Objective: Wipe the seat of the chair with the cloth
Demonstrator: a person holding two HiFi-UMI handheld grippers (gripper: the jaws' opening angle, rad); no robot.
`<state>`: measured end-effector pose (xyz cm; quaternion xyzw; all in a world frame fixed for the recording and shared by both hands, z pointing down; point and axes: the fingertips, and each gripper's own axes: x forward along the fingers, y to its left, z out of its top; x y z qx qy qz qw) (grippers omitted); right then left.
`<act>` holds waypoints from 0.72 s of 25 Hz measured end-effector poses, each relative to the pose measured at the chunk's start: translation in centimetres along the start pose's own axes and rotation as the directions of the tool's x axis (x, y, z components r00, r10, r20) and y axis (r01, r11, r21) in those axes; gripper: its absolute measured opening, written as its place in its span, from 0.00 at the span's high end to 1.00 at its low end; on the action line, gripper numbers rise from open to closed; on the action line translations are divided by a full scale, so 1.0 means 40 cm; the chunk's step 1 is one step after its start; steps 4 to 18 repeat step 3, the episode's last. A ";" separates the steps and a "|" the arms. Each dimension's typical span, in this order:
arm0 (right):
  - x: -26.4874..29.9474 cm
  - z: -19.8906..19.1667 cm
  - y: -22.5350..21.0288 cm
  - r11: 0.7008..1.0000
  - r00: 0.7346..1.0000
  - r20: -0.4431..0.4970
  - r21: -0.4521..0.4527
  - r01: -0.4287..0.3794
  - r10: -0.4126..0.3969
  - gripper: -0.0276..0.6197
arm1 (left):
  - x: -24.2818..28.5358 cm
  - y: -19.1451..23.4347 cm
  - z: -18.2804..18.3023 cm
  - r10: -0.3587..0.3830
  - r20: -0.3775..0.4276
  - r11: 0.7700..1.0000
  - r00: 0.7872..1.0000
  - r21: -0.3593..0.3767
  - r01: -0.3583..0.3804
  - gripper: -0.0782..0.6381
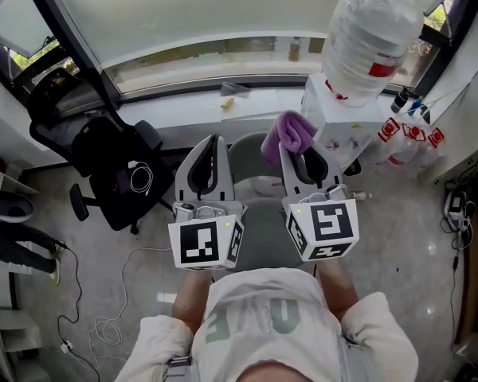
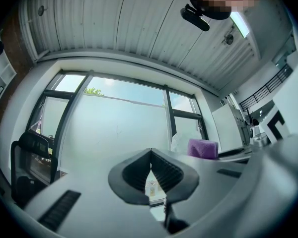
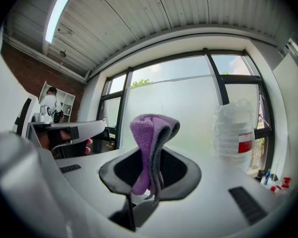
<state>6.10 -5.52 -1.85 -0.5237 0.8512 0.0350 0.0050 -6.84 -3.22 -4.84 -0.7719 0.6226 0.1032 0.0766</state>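
A purple cloth (image 1: 286, 134) sticks up from my right gripper (image 1: 293, 151), which is shut on it; in the right gripper view the folded cloth (image 3: 148, 133) stands pinched between the jaws of the right gripper (image 3: 151, 158). My left gripper (image 1: 214, 146) is held level beside it, shut with nothing in it, its jaw tips touching in the left gripper view (image 2: 150, 155). The cloth (image 2: 202, 148) also shows off to the right there. A grey chair seat (image 1: 261, 233) lies below and between both grippers, partly hidden by them. Both grippers point up toward the window.
A black office chair (image 1: 111, 165) stands at the left, with cables (image 1: 103, 309) on the floor near it. At the right a water dispenser (image 1: 342, 122) carries a large bottle (image 1: 368, 38). The windowsill (image 1: 223, 94) runs across the back.
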 end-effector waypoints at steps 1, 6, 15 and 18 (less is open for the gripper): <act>0.004 0.001 -0.002 1.000 1.000 0.003 0.001 0.000 0.000 0.82 | 0.003 0.001 -0.001 0.000 0.001 1.000 1.000 0.001 0.000 0.87; 0.011 0.002 -0.006 1.000 1.000 0.008 0.003 0.001 -0.001 0.82 | 0.010 0.004 -0.002 0.001 0.003 1.000 1.000 0.002 -0.001 0.87; 0.011 0.002 -0.006 1.000 1.000 0.008 0.003 0.001 -0.001 0.82 | 0.010 0.004 -0.002 0.001 0.003 1.000 1.000 0.002 -0.001 0.87; 0.011 0.002 -0.006 1.000 1.000 0.008 0.003 0.001 -0.001 0.82 | 0.010 0.004 -0.002 0.001 0.003 1.000 1.000 0.002 -0.001 0.87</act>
